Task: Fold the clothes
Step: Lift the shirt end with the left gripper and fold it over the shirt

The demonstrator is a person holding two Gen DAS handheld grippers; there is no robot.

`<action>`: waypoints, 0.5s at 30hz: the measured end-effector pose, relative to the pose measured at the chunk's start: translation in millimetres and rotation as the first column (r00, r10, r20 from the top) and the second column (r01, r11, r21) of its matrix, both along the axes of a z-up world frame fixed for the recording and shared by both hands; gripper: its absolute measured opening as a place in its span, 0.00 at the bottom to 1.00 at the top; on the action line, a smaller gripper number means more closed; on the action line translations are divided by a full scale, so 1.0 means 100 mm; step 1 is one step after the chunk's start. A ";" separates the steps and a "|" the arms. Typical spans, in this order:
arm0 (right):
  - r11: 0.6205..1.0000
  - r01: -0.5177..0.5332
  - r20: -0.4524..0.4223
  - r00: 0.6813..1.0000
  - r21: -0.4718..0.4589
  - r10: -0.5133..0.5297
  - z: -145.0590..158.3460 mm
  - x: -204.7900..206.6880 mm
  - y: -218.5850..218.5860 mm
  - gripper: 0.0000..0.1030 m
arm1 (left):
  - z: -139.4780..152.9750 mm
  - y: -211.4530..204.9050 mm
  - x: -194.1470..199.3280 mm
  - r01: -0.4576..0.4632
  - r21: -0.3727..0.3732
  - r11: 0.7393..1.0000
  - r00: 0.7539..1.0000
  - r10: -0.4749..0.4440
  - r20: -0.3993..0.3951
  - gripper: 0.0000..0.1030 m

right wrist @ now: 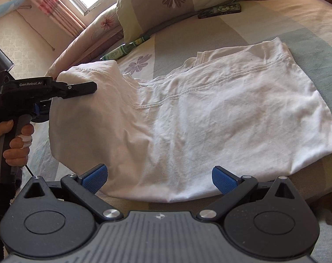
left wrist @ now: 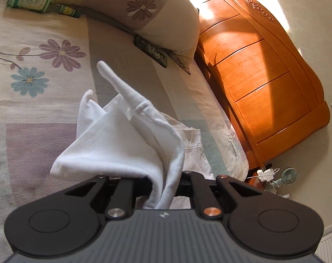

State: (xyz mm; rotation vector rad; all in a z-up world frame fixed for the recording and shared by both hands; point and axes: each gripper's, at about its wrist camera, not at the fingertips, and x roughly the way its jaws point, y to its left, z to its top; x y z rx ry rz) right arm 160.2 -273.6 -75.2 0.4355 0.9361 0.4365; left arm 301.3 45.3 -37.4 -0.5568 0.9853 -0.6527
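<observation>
A white T-shirt [right wrist: 209, 114] lies spread on the flowered bedsheet [right wrist: 308, 35]. My left gripper [right wrist: 93, 89], held in a hand at the left of the right wrist view, is shut on the shirt's left side and holds it lifted off the bed. In the left wrist view that raised fold [left wrist: 122, 144] drapes over the left gripper [left wrist: 159, 182] and hides its fingertips. My right gripper [right wrist: 159, 177] stands open at the shirt's near edge. Its blue pads [right wrist: 95, 178] sit wide apart and do not press the cloth.
A flowered pillow [left wrist: 144, 11] lies at the head of the bed with a green bottle [left wrist: 38, 4] and a dark flat case [left wrist: 150, 50] beside it. An orange wooden headboard [left wrist: 264, 76] borders the bed. A small fan [left wrist: 288, 175] stands below it. A striped curtain [right wrist: 49, 6] hangs by the window.
</observation>
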 end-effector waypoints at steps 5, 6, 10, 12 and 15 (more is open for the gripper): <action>0.999 0.040 0.029 0.999 0.006 -0.040 0.06 -0.09 -0.28 1.00 | 0.06 -0.35 0.10 0.034 -0.046 0.998 0.999 -0.035 -0.018 0.08; 0.999 0.046 0.038 0.998 0.004 -0.046 0.08 -0.11 -0.33 1.00 | 0.06 -0.44 0.12 0.042 -0.049 0.998 0.999 -0.043 -0.021 0.08; 0.998 0.067 0.078 0.995 -0.011 -0.066 0.18 -0.21 -0.52 1.00 | 0.05 -0.79 0.22 0.071 -0.040 0.997 0.997 -0.073 -0.041 0.08; 0.997 0.075 0.093 0.993 -0.017 -0.073 0.22 -0.28 -0.62 1.00 | 0.03 -0.98 0.29 0.084 -0.023 0.996 0.995 -0.085 -0.055 0.08; 0.995 0.097 0.113 0.989 -0.020 -0.095 0.25 -0.38 -0.77 1.00 | -0.03 -1.24 0.40 0.090 0.003 0.996 0.992 -0.090 -0.085 0.08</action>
